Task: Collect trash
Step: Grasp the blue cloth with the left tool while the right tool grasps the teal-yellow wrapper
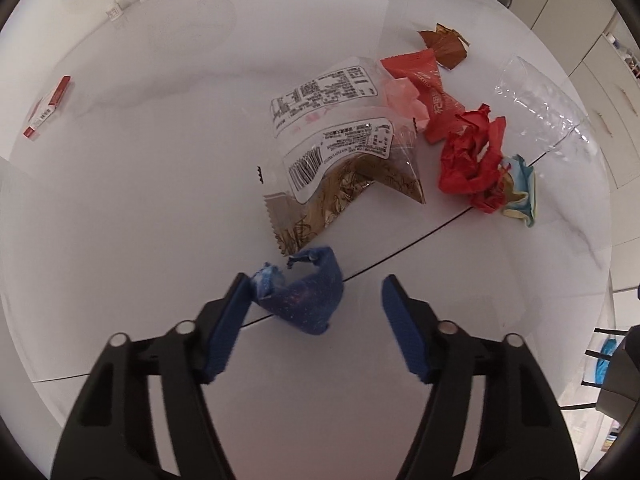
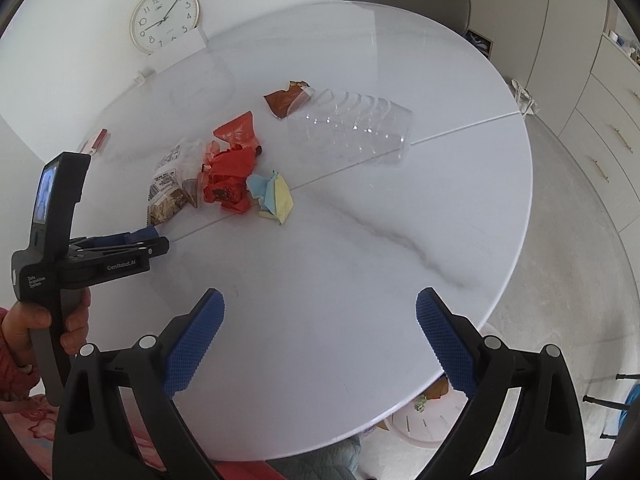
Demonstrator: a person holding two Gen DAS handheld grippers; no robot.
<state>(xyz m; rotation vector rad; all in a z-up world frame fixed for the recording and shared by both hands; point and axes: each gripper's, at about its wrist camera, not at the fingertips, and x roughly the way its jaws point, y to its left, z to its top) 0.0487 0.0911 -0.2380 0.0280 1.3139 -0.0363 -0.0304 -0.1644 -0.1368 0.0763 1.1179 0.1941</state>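
A crumpled blue wrapper lies on the white round table, between the fingers of my left gripper, which is open; the wrapper touches the left pad. Beyond it lie a clear-and-brown snack bag, a red wrapper, crumpled red paper, a pink scrap, a brown wrapper, a blue-yellow paper wad and a clear plastic cup. My right gripper is open and empty above the table's near part. The left gripper also shows in the right wrist view.
A small red-and-white box lies at the table's far left. A wall clock and a white card stand at the back. A chair is behind the table. A white bin with some trash sits on the floor under the table's near edge.
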